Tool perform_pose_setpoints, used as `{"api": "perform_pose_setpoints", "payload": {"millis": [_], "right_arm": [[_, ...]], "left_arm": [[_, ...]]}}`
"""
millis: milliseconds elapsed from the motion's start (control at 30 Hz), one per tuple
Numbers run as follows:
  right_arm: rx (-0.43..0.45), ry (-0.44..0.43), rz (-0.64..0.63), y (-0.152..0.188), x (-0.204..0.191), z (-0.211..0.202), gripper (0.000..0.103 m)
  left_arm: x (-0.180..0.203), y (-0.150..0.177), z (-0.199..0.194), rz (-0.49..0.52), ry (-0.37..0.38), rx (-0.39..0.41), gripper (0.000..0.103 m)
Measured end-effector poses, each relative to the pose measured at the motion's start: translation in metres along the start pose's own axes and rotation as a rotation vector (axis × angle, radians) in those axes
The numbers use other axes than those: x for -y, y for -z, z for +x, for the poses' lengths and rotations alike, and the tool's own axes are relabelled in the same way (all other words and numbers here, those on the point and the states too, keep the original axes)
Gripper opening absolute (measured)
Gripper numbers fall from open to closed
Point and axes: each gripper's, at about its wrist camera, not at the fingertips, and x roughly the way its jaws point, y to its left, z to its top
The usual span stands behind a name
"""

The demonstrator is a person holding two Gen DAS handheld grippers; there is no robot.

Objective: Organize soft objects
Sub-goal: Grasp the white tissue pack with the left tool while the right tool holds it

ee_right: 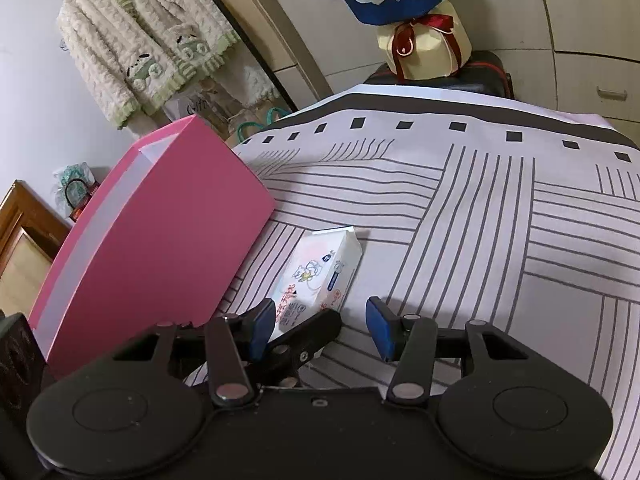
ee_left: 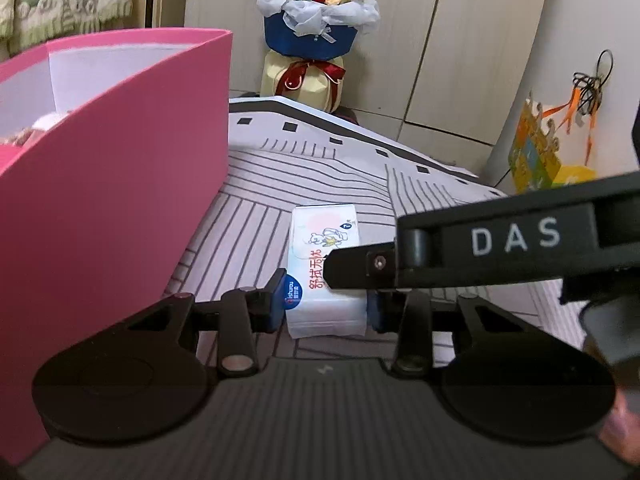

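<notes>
Pinching tissue pack [ee_left: 325, 280], left gripper [ee_left: 326, 307] angled down

Pink box [ee_left: 120, 184] contents mostly hidden by its wall.

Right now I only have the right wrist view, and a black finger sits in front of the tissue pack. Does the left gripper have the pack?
Observer: Yes. In the left wrist view, the left gripper presses both blue pads on the sides of the tissue pack.
Operator: Anything in the pink box?
Observer: Something pale and fuzzy shows inside the pink box; I cannot tell what.
Operator: Where is my right gripper there?
Observer: The right gripper reaches in from the right, one finger over the pack's top.
</notes>
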Motion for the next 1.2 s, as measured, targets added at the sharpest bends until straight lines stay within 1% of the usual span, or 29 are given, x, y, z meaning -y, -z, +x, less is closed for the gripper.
{"api": "perform_pose_setpoints", "payload": {"millis": [167,267,333,467,500,533,633,933,1200], "right_arm": [[-0.001,0.038,0.004,0.004,-0.004,0.000,0.056],[0.000,0.069,-0.017,0.008,-0.008,0.002,0.056],[0.015,0.107,-0.036,0.012,-0.013,0.001,0.049],[0.027,0.152,-0.064,0.015,-0.020,-0.002,0.045],[0.031,0.157,-0.064,0.016,-0.021,-0.003,0.041],[0.034,0.159,-0.056,0.017,-0.021,-0.005,0.038],[0.050,0.158,-0.026,0.020,-0.019,-0.013,0.034],[0.072,0.149,0.003,0.042,-0.027,-0.040,0.033],[0.110,0.166,-0.015,0.069,-0.053,-0.071,0.033]], "left_arm": [[-0.002,0.007,-0.011,-0.018,0.066,-0.018,0.038],[-0.001,0.009,-0.014,-0.013,0.097,-0.016,0.038],[0.001,0.010,-0.014,0.000,0.111,-0.027,0.038],[0.003,0.012,-0.016,0.037,0.115,-0.024,0.038],[0.003,0.012,-0.017,0.042,0.115,-0.028,0.038],[0.003,0.013,-0.018,0.048,0.117,-0.033,0.038],[0.003,0.014,-0.023,0.062,0.132,-0.038,0.038],[0.004,0.020,-0.053,0.111,0.197,-0.051,0.038],[0.001,0.028,-0.094,0.167,0.265,-0.048,0.038]]}}
